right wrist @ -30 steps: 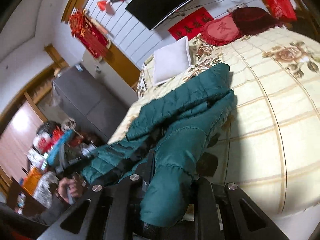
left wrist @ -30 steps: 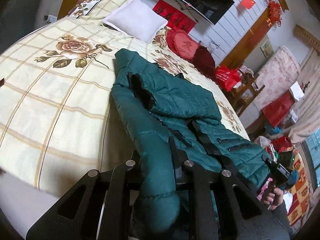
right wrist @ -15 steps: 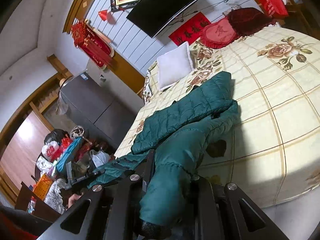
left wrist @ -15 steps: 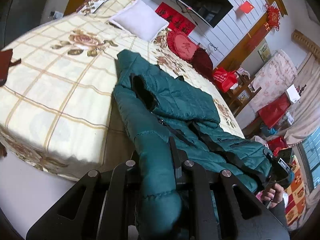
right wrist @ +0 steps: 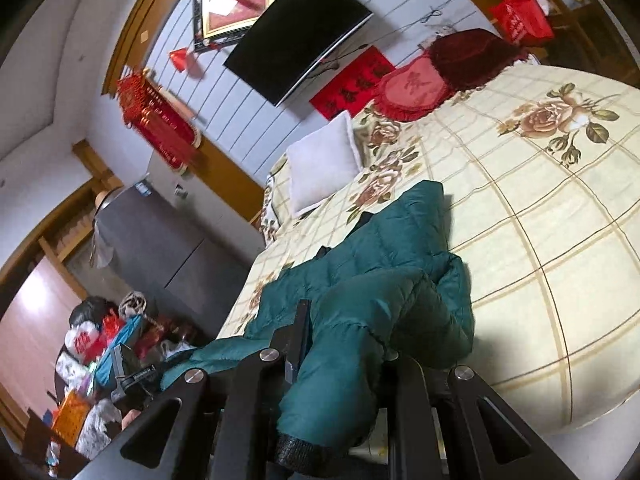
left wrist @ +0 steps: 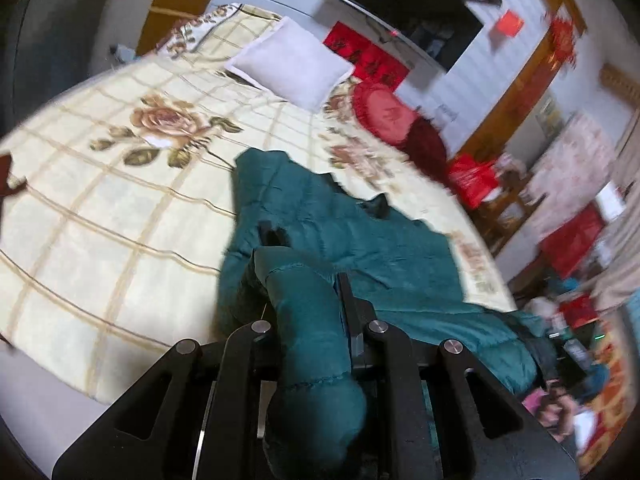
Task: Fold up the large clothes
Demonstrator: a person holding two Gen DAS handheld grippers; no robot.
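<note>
A: Left gripper point(left wrist: 308, 304)?
B: Jaws pinching one sleeve of the green jacket point(left wrist: 360, 256); cuff hangs back behind them, body lies ahead on the bed point(left wrist: 100, 216).
A: Right gripper point(right wrist: 344, 340)?
B: Clamped on the other sleeve point(right wrist: 340, 360), black cuff trailing behind; jacket body ahead, left of the jaws.

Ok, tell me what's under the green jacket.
The jacket lies on a cream, rose-print bedspread, visible all around it. Whatever sits directly beneath the padding is covered, so nothing else can be confirmed there.
</note>
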